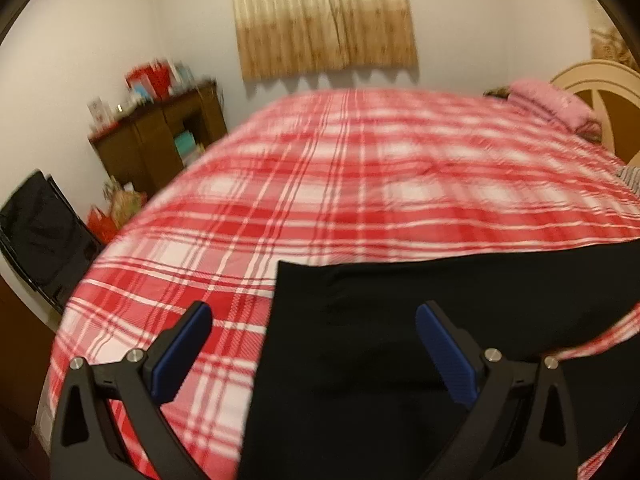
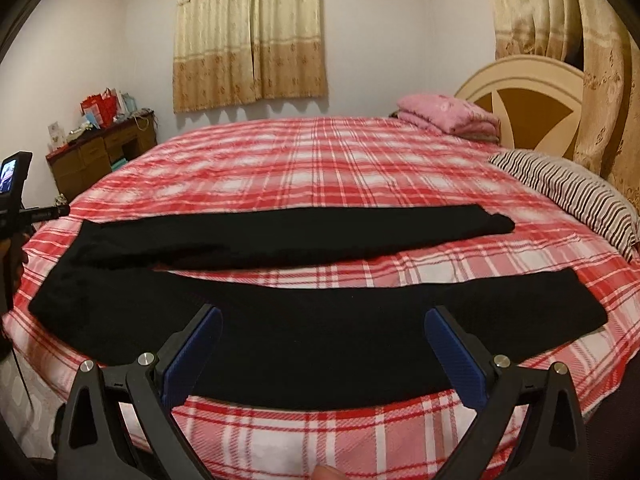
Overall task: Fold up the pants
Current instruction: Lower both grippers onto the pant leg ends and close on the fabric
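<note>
Black pants (image 2: 304, 320) lie spread flat on a red and white plaid bed (image 2: 320, 160), waist to the left, both legs stretched to the right with a strip of bedspread between them. My right gripper (image 2: 322, 344) hovers open over the near leg, nothing between its blue pads. In the left wrist view the waist end of the pants (image 1: 400, 340) fills the lower right. My left gripper (image 1: 314, 344) is open above the waistband's left edge, one blue pad (image 1: 180, 356) over the bedspread (image 1: 320, 184), the other over the black cloth.
A folded pink blanket (image 2: 448, 114) and a striped pillow (image 2: 572, 196) lie near the round headboard (image 2: 524, 96). A brown dresser (image 2: 100, 152) with cluttered top stands by the far wall left of the bed. The other gripper's camera handle (image 2: 14, 196) shows at the left edge.
</note>
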`<state>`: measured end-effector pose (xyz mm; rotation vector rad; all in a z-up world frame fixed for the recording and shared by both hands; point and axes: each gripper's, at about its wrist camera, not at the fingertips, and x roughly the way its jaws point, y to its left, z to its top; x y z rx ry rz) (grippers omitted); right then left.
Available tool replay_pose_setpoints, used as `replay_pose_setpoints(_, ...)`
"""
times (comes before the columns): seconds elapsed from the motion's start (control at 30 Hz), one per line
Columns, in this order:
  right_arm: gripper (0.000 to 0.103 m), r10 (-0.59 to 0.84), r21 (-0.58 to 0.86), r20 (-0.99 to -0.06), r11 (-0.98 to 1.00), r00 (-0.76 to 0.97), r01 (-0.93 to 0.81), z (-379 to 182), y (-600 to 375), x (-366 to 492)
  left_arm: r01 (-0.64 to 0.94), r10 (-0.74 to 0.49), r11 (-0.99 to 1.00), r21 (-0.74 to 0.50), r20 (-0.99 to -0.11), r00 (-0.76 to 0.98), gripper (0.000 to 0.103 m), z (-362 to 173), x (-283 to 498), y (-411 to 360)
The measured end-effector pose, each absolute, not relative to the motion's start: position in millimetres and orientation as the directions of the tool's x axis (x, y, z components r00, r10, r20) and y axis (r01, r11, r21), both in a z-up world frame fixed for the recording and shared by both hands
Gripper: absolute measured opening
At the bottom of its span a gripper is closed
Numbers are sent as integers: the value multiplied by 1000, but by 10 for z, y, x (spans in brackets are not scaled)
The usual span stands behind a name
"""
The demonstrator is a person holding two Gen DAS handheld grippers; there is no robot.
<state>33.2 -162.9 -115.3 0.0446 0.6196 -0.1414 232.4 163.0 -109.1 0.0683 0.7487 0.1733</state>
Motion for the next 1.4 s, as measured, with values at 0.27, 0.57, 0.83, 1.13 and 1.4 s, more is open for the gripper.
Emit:
replay_pose_setpoints(0.27,102,-147,-50,-649,987,747,151,-1412,-1853,739,-119,124,991,64,-779,615,84,-1473,2986,1952)
replay_pose_setpoints(0.57,102,-181,-33,-637,978,749,208,-1221,-2482,975,-73,46,997,10,-855,517,54,-1826,3312,2072)
replay_pose_setpoints(0.83,67,-141,58,-723,963,676,263,-1199,-3361,1464,15,-175,979,-203,-803,569,35,-1780,3219,2351)
replay_pose_setpoints(1.13,67,-232,9,-782,924,579,383,-1321,-4498,2202,20,-152,985,-169,-824,545,29,-1774,3363,2282)
replay_pose_setpoints(1.4,67,-232,-13,-831,917,506,398,-1598,-5063,2864,35,-135,990,-137,-837,531,29,-1806,3395,2246)
